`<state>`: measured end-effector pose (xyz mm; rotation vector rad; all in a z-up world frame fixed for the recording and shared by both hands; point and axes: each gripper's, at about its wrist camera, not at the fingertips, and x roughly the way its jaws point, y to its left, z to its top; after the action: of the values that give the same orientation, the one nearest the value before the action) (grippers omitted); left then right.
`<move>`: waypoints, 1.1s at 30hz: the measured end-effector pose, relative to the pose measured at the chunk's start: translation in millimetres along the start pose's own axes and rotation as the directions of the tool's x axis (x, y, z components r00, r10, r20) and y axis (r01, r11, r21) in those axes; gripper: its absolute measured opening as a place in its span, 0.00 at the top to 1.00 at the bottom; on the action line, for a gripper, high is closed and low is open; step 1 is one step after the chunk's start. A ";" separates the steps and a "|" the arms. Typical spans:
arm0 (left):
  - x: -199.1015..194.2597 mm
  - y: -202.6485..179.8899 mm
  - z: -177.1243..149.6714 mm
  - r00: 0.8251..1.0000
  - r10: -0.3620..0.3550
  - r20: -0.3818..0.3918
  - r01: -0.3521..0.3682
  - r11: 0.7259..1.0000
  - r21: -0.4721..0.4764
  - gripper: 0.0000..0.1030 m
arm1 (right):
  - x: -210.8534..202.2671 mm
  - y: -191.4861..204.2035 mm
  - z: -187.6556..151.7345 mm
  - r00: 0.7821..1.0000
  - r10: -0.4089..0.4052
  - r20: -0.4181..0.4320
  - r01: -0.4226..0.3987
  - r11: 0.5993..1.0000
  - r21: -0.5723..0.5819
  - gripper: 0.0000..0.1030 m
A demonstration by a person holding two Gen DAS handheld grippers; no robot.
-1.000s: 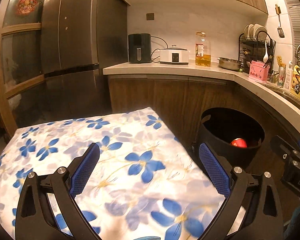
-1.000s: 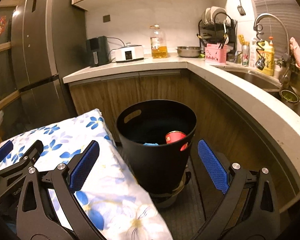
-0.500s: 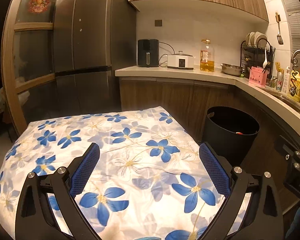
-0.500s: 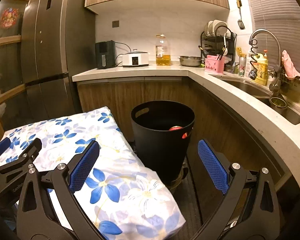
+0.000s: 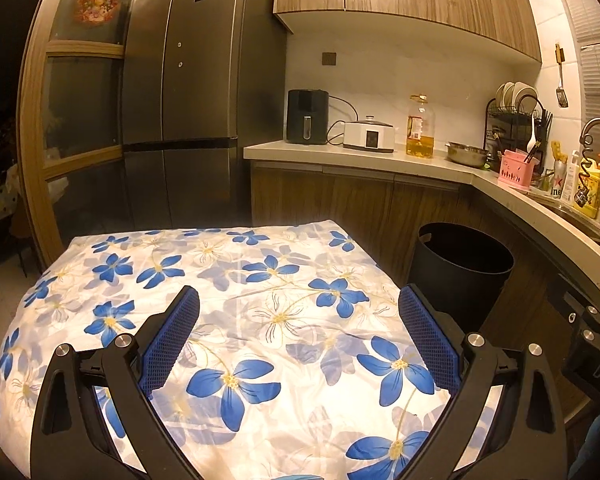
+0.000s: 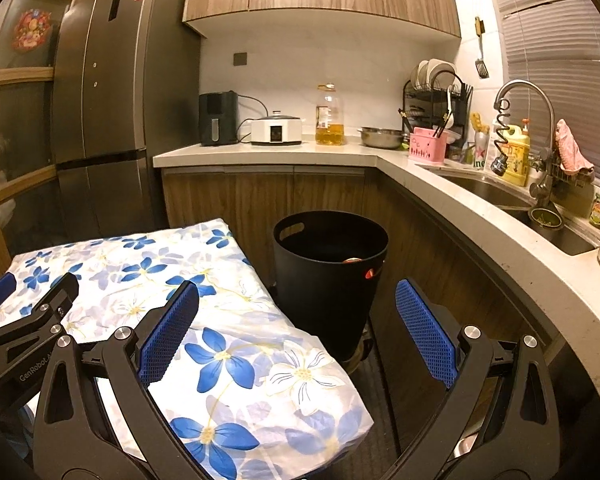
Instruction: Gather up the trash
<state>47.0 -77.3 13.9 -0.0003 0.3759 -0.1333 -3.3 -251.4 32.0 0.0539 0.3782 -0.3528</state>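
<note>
Black plastic bin (image 6: 330, 276) stands at our 12 o'clock with a red can (image 6: 354, 260) inside; left gripper (image 5: 298, 336) and right gripper (image 6: 296, 328) both hold jaws spread, empty, over the floral cloth (image 5: 228, 300).

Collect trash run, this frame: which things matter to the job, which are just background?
Job:
black bin
red can just showing inside it
left gripper, open and empty
right gripper, open and empty
flowered table, no trash showing on it

Background:
fridge
oil bottle
dish rack
tap
</note>
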 end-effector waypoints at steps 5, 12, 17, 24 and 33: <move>-3.6 2.3 -0.6 1.000 -0.001 0.004 0.001 1.000 -0.001 0.07 | -3.5 0.8 0.5 1.000 -0.001 0.005 0.001 1.000 0.002 0.05; -5.0 1.7 -0.2 1.000 0.000 0.008 0.000 1.000 0.000 0.07 | -5.2 0.6 1.6 1.000 -0.002 0.010 0.002 1.000 0.007 0.05; -7.0 2.4 0.4 1.000 -0.004 0.009 0.004 1.000 -0.003 0.07 | -6.0 2.3 3.3 1.000 -0.002 0.014 0.002 1.000 0.005 0.05; -6.5 1.9 1.3 1.000 -0.009 0.008 0.009 1.000 -0.004 0.07 | -5.5 3.5 4.0 1.000 -0.005 0.015 0.005 1.000 0.005 0.05; -6.7 1.6 1.8 1.000 -0.011 0.007 0.011 1.000 -0.005 0.07 | -5.3 4.5 4.4 1.000 -0.006 0.015 0.006 1.000 0.006 0.05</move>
<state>41.7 -74.9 18.0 -0.0074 0.3691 -0.1432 -4.8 -246.0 38.1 0.0556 0.3630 -0.3603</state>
